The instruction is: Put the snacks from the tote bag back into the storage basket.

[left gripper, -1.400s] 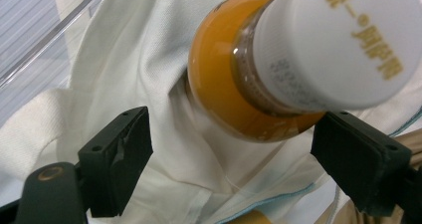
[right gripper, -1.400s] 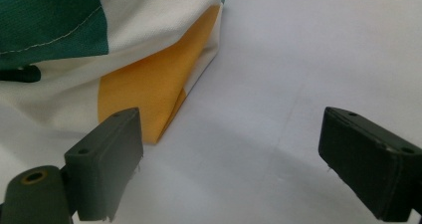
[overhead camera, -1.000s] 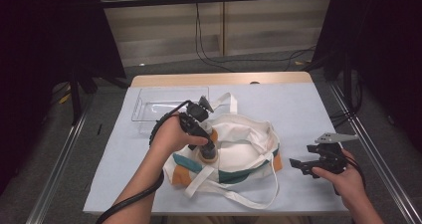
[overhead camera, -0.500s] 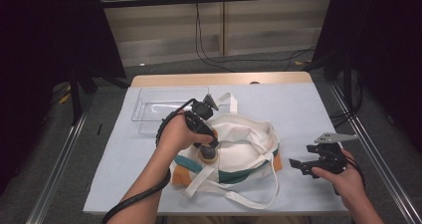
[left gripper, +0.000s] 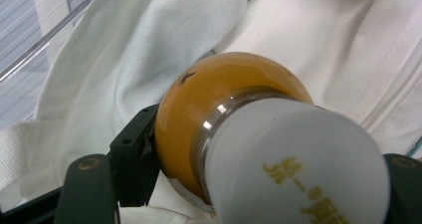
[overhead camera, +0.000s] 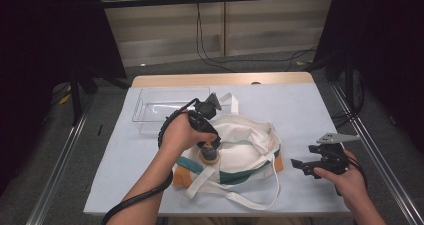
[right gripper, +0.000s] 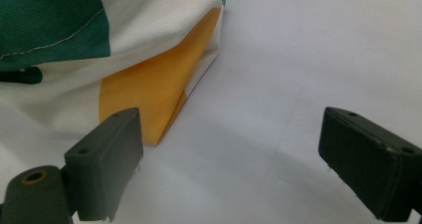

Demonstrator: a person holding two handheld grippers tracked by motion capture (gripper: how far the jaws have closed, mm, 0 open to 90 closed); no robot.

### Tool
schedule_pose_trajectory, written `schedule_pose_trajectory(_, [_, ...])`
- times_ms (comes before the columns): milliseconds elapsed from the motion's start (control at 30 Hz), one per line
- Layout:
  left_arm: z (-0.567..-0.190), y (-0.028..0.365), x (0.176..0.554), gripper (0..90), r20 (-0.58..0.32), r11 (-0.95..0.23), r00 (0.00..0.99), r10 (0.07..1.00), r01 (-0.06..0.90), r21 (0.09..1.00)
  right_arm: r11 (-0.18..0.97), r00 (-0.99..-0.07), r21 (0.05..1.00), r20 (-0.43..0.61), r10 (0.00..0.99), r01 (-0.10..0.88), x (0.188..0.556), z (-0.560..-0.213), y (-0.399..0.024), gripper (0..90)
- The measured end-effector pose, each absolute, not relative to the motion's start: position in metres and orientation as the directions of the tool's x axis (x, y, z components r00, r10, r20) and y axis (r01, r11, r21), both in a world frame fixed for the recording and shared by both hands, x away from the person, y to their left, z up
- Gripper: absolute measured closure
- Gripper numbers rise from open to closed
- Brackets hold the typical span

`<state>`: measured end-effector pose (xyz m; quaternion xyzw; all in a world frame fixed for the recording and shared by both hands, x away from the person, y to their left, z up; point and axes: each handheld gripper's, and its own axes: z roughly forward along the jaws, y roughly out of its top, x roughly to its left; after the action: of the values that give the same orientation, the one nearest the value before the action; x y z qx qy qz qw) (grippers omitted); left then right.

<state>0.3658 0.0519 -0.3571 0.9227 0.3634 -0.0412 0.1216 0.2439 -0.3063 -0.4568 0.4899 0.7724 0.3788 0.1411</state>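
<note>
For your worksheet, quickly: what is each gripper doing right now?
Left gripper: jaws have just closed, shut on the bottle, over the bag.
Right gripper: open, holding nothing, over the table.

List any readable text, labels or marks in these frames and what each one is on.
"第一" then a small ring-shaped mark: gold print on the white cap of the amber bottle gripped in the left tongs.
Further gold characters below it on the cap: cut off by the frame edge, unreadable.
Small dark mark on the amber bottle's shoulder: too small to read.
Tote bag, clear tray, table cover: no text seen.
</note>
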Motion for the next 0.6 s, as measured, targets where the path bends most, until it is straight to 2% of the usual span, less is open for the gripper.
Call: schedule_pose_trajectory(600, [-0.328,0.056,0.368,29.6,-0.182,-0.695,0.721,0.669,0.693,0.19,0.241,-0.489,0.723,0.15,0.859,0.647,0.244,-0.457,-0.306,10.3])
